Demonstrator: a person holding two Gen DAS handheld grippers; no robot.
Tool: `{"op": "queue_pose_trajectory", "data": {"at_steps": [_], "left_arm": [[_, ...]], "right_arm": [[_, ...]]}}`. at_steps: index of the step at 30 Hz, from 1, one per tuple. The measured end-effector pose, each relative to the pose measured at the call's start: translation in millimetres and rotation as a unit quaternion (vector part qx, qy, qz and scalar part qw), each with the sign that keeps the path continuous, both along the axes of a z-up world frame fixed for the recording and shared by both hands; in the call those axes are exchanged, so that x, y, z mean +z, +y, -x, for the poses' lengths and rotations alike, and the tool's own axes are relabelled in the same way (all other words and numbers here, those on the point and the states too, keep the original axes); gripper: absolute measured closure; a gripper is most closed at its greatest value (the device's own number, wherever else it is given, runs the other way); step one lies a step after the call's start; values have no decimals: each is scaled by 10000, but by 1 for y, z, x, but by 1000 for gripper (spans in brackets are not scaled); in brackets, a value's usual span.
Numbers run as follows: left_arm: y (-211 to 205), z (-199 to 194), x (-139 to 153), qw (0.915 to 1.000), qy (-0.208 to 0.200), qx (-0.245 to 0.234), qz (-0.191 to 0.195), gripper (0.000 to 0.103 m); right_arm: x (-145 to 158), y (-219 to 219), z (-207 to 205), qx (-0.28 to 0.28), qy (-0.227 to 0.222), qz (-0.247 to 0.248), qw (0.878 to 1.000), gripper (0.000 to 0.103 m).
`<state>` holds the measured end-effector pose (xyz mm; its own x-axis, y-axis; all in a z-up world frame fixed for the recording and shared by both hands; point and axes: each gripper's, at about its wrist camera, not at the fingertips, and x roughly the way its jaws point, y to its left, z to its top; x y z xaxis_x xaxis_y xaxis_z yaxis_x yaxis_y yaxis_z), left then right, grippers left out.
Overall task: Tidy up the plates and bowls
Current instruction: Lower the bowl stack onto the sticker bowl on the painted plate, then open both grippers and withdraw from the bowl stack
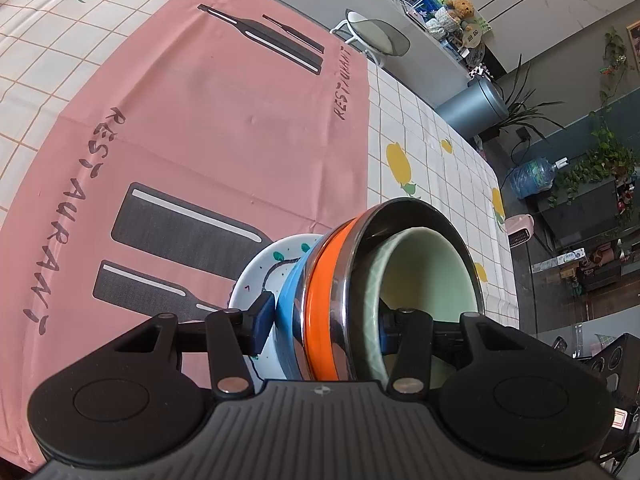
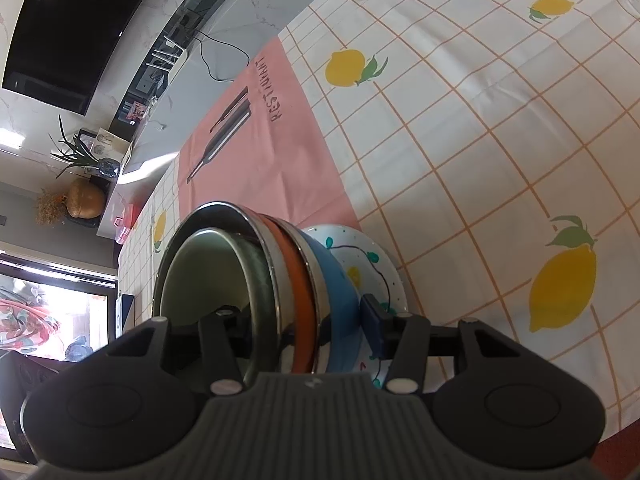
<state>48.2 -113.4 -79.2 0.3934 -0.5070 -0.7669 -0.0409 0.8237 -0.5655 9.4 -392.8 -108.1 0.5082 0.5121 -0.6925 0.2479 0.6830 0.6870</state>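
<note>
One nested stack is held from both sides: a white painted plate (image 1: 260, 272) at the bottom, then a blue bowl (image 1: 286, 304), an orange steel-rimmed bowl (image 1: 324, 280) and a pale green bowl (image 1: 424, 272) innermost. My left gripper (image 1: 326, 320) is shut on the stack, one blue pad under the plate and the other finger inside the green bowl. My right gripper (image 2: 303, 320) clamps the opposite side the same way, over the plate (image 2: 372, 264), blue bowl (image 2: 340, 292), orange bowl (image 2: 298, 272) and green bowl (image 2: 200, 272). Whether the stack touches the table I cannot tell.
A pink placemat (image 1: 200, 120) printed with bottles lies on the lemon-patterned checked tablecloth (image 2: 480, 120). A stool (image 1: 376, 36) stands past the table's far edge. Off to the side of the table are a water jug (image 1: 532, 176), plants and shelves.
</note>
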Motion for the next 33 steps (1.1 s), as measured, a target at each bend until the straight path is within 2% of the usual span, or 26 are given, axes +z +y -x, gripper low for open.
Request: {"op": "queue_pose_trajectory", "data": {"at_steps": [4,6,9,14,17,21,23,25,29,33], "left_arm": [[2,0,1,10000,-28,-15,4,47],[1,0,3,9999,-136,33,-33,33],[1,1,10,9994,-313,22,-174,26],[4,4,27,9974,-612,-72,-362,23],[6,12,43,9926,-1021,-278,-599,23],[8,30,66,9773,-1747,-450,-1113,23],[10,41,78,9673,-2086,-498,-1352,23],[11,52,89,9572,-2404,-561,-1512,23],[16,79,111,9330,-3035,-571,-1847,23],[23,103,125,9157,-3430,-542,-2023,23]], "right_arm": [[4,1,0,9,-17,50,10000,51],[6,0,0,-6,-63,75,10000,51],[11,-2,1,-34,-164,155,9997,42],[23,0,2,48,-318,437,9985,38],[35,4,6,136,-492,682,9964,36],[58,11,16,231,-896,1087,9898,33],[72,17,24,289,-1183,1428,9822,31],[85,24,35,361,-1494,1772,9721,29],[103,38,55,534,-1988,2163,9544,24],[115,54,78,687,-2420,2511,9347,19]]}}
